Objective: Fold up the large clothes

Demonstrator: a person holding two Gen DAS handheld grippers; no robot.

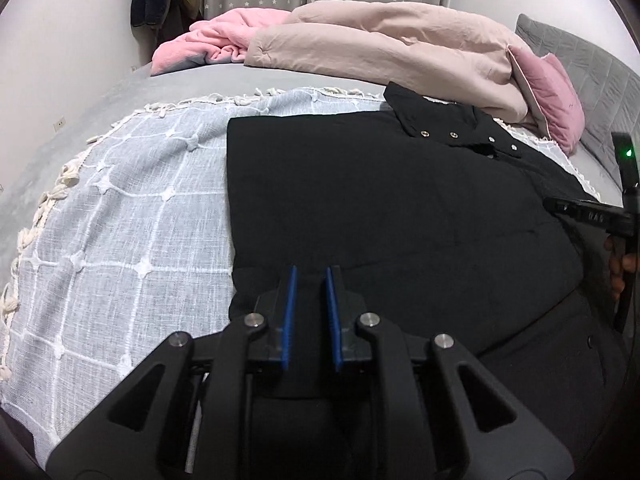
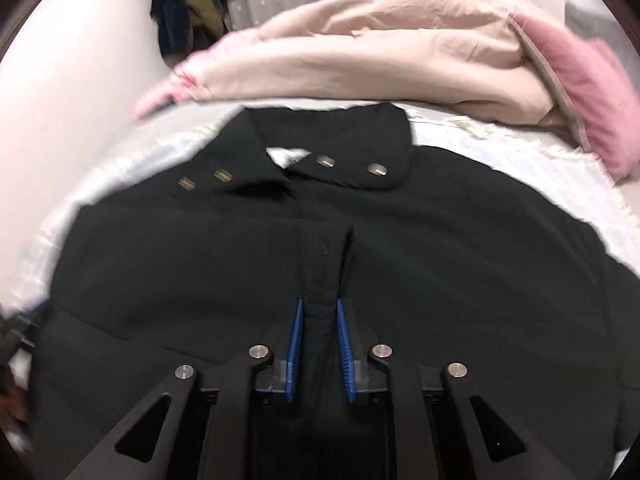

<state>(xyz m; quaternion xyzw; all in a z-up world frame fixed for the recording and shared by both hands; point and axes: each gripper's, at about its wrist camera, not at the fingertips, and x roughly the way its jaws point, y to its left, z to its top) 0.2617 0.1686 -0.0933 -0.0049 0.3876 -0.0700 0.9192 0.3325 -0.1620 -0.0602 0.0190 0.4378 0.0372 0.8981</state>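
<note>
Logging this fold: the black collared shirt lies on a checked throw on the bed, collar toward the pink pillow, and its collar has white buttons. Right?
Not quite. The black shirt does lie on the checked throw, collar toward the pink pillow, but the collar studs are metallic, gold-toned, not white, as both wrist views show.

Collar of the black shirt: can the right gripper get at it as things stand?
Probably yes: the collar lies straight ahead of the right gripper, nothing on top of it, only flat black shirt between.
</note>
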